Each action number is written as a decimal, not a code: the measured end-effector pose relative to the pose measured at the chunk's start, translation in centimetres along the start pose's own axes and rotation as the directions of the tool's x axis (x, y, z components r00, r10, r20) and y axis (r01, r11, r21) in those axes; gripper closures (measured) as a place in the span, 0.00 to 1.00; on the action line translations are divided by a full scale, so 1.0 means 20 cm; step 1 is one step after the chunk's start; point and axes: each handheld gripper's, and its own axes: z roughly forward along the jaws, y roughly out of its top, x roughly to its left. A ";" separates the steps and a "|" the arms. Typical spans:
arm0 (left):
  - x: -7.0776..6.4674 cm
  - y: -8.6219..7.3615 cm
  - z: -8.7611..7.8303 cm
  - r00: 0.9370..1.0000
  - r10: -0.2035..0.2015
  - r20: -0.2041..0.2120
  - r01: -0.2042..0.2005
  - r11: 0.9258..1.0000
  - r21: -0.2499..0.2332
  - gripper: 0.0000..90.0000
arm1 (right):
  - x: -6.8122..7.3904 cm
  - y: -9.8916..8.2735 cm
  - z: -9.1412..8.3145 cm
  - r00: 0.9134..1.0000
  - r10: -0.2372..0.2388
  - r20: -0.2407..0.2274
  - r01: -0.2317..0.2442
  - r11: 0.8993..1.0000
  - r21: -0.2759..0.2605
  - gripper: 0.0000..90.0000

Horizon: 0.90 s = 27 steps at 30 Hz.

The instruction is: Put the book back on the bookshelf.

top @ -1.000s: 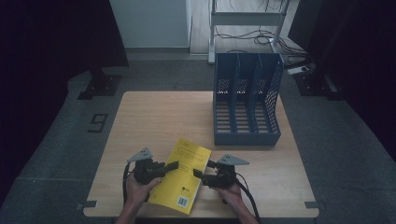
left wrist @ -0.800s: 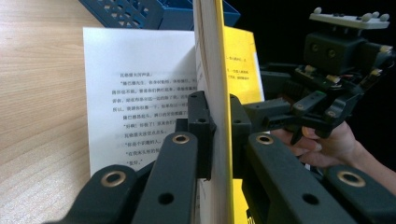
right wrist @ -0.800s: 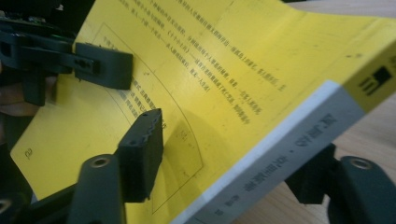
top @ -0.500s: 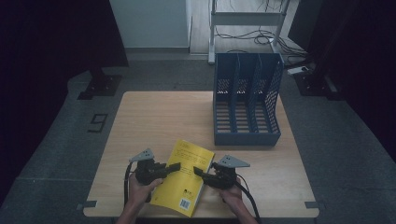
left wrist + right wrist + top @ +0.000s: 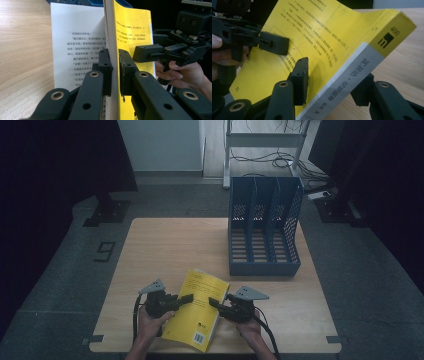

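A yellow paperback book (image 5: 200,320) lies near the table's front edge with its cover lifted. In the left gripper view my left gripper (image 5: 113,53) is shut on the raised yellow cover (image 5: 132,30), and a white printed page (image 5: 75,37) lies flat beside it. My right gripper (image 5: 332,75) straddles the spine side of the book (image 5: 324,30). Its jaws have just been closing, with the book between them. One pad (image 5: 300,75) rests on the cover and the other sits under the spine. In the high view the left gripper (image 5: 189,298) and right gripper (image 5: 214,302) face each other across the book.
A blue three-slot file rack (image 5: 265,230) stands upright at the back right of the wooden table (image 5: 165,250). Bare tabletop lies to the left of and behind the book. Beyond the table are a dark floor, a shelf frame and cables.
The right gripper's jaws have drawn together around the book's spine side. The left gripper and the book have stayed about where they were.
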 end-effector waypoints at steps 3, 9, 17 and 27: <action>0.00 0.00 0.00 1.000 0.001 0.003 -0.001 1.000 -0.011 0.91 | 0.01 0.02 -0.01 1.000 -0.022 0.007 0.022 1.000 -0.006 0.62; -0.01 0.00 -0.01 1.000 0.012 0.005 -0.012 0.999 -0.034 0.91 | 0.03 0.04 -0.04 0.999 -0.050 0.013 0.050 0.998 -0.027 0.66; -0.03 0.01 -0.01 1.000 0.027 0.014 -0.026 0.998 -0.053 0.91 | 0.05 0.07 -0.07 0.997 -0.076 0.006 0.076 0.996 -0.043 0.69; -0.07 0.02 -0.03 0.997 0.064 0.031 -0.061 0.994 -0.093 0.93 | 0.07 0.11 -0.12 0.994 -0.112 -0.006 0.111 0.990 -0.086 0.74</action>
